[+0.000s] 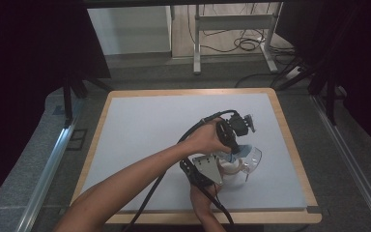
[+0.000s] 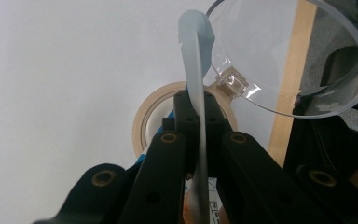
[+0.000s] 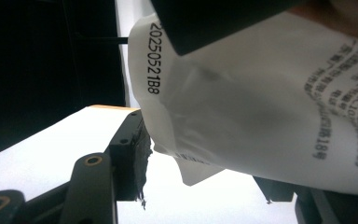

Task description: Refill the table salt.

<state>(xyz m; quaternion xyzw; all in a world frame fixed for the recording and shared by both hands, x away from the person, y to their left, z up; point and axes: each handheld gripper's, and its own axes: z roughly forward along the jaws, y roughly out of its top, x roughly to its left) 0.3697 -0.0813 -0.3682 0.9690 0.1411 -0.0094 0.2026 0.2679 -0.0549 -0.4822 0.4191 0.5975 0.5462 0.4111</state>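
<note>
The left gripper [image 2: 198,116] is clamped on a thin pale packet [image 2: 196,70], seen edge-on, above a tape roll [image 2: 142,123] and beside a clear plastic cup [image 2: 284,60] on the white table [image 1: 149,130]. The right gripper [image 3: 205,154] stands part open around the packet's printed, torn edge.

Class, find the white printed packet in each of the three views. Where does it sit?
High view: packet right of centre, beside the clear cup.
Left gripper view: packet centre, edge-on, pinched in the left tongs.
Right gripper view: packet upper right, print facing the camera.
Shared landmark: the table's wooden rim.
</note>
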